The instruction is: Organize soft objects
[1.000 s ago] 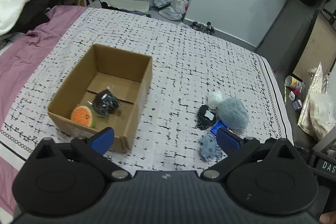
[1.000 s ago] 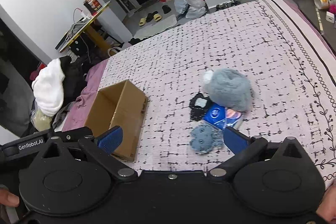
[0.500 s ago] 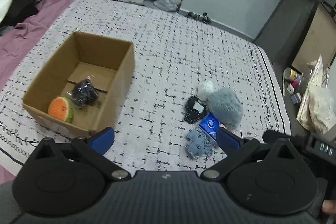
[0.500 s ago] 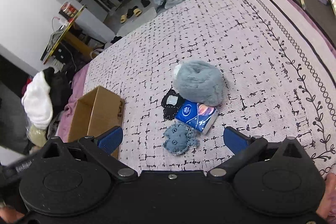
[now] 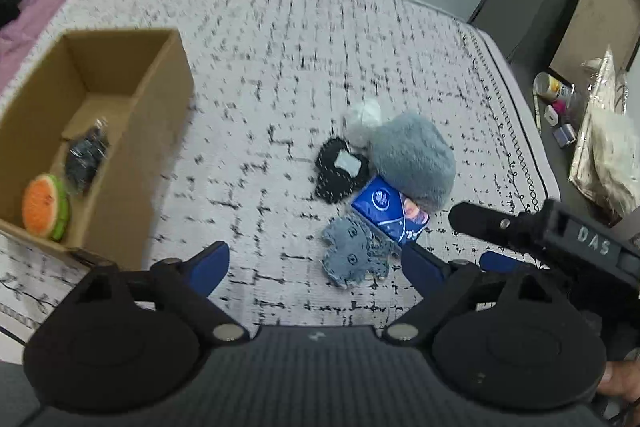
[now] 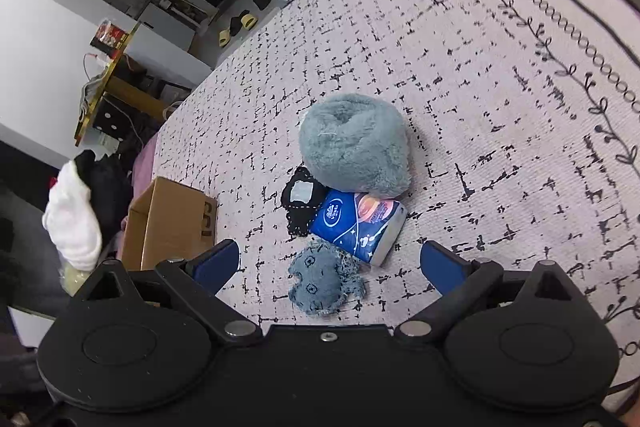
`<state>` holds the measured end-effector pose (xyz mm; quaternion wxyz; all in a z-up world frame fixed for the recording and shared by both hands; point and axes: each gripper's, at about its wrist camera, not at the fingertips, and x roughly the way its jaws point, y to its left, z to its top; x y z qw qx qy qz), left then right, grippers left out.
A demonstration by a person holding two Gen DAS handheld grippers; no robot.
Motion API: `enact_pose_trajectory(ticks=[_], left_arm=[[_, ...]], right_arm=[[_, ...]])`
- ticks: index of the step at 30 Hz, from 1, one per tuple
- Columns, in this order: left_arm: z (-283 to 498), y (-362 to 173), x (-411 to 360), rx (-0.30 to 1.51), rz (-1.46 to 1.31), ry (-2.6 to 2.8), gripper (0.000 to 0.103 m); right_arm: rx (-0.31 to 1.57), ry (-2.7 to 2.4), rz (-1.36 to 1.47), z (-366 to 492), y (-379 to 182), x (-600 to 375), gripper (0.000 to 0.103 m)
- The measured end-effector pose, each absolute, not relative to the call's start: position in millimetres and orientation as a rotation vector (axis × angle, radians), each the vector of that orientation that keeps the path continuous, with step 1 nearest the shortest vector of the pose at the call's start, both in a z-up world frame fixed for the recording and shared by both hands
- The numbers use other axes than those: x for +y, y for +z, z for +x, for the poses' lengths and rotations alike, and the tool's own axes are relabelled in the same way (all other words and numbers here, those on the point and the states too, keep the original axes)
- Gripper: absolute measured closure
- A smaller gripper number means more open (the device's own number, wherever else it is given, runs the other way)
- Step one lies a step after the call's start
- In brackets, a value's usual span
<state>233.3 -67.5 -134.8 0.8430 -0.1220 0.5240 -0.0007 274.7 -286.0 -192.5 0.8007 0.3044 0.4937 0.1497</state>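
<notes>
Inside, the cardboard box (image 5: 160, 99) holds a watermelon plush (image 5: 44, 207) and black bundle (image 5: 86, 157); both claws spread, closing, empty.

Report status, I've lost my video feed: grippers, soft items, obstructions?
Left gripper and right gripper empty, jaws closing above denim patch. Tissue pack touching it. Box path clear.

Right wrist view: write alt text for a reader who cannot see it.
The right gripper, jaws closing with nothing held, hangs over a frayed denim patch on a patterned bedspread. Beyond lie a blue tissue pack, a black pouch and a grey plush; a cardboard box stands left.
</notes>
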Motion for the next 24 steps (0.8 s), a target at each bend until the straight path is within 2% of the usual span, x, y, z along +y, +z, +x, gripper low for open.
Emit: enact_pose_trajectory(ticks=[7, 11, 22, 24], left_arm=[[255.4, -167.7, -81.4, 1.162, -0.266, -0.028, 0.02], [267.7, -187.2, -87.8, 1.198, -0.275, -0.043, 0.03], [284.9, -217.3, -95.2, 1.238, -0.283, -0.036, 0.032], [286.6, -218.1, -95.2, 1.233, -0.273, -0.025, 0.046]], right_arm=[[1.118, 0.28, 0.755, 289.8, -219.8, -298.8, 0.012], [1.128, 0.287, 0.773, 295.4, -225.8, -299.9, 0.012], [1.184, 0.305, 0.783, 309.7, -247.0, -295.1, 0.012], [1.178, 0.31, 0.763, 311.1, -248.6, -291.6, 0.012]])
